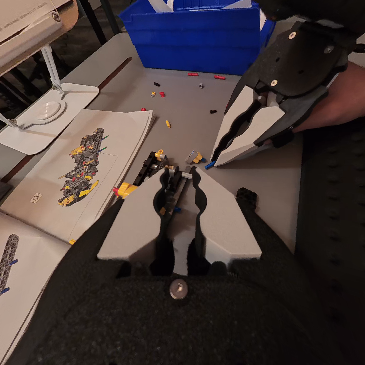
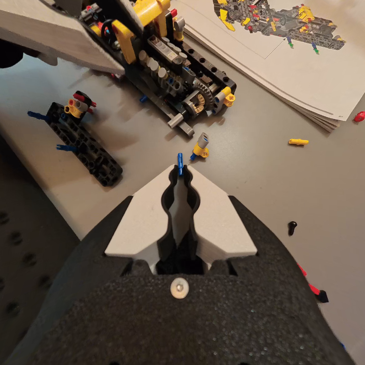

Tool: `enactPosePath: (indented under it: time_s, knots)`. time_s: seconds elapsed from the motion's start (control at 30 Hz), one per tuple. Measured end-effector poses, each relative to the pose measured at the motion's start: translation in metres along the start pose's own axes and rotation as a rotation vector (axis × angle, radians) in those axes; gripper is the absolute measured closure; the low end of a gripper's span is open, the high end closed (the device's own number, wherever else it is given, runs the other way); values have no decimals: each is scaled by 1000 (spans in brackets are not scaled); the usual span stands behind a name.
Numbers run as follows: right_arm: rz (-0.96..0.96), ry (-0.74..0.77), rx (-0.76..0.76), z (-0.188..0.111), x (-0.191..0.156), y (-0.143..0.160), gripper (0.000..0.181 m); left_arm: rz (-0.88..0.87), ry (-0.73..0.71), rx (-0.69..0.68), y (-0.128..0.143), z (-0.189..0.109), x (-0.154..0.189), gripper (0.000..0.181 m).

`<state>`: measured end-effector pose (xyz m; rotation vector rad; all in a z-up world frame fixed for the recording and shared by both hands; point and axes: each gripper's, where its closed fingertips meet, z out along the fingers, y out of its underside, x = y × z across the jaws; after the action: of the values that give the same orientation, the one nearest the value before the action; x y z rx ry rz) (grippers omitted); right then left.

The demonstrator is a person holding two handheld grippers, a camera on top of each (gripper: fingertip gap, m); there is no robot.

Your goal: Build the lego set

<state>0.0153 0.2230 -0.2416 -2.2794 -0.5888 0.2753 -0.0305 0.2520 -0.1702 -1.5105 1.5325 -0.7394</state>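
Observation:
The part-built lego model (image 1: pixel 151 166), a black and grey frame with yellow parts and a gear, lies on the grey table beside the booklet. My left gripper (image 1: pixel 179 170) is shut on it, one finger along each side. In the right wrist view the model (image 2: pixel 177 75) shows with a left finger (image 2: pixel 69 39) against it. My right gripper (image 2: pixel 180 166) is shut on a small blue pin (image 2: pixel 180 162), held low over the table just short of the model's end. The right gripper (image 1: pixel 214 163) and blue pin (image 1: pixel 209 165) also show in the left wrist view.
A small grey and yellow sub-part (image 2: pixel 201 147) lies beside the pin. A black beam frame (image 2: pixel 83 142) with blue pins lies left. The open instruction booklet (image 1: pixel 88 167), a blue bin (image 1: pixel 197 39), a white lamp base (image 1: pixel 49 110) and loose pins (image 1: pixel 168 124) surround them. One gripper's finger ends stand about 9 cm off the other's.

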Motion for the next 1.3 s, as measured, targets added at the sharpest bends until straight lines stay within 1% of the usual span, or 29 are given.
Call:
enactPosePath:
  time_s: [1.3]
  knots:
    - [13,-20,10,1,0,1,177,38,-11,-34,6,2,2,157]
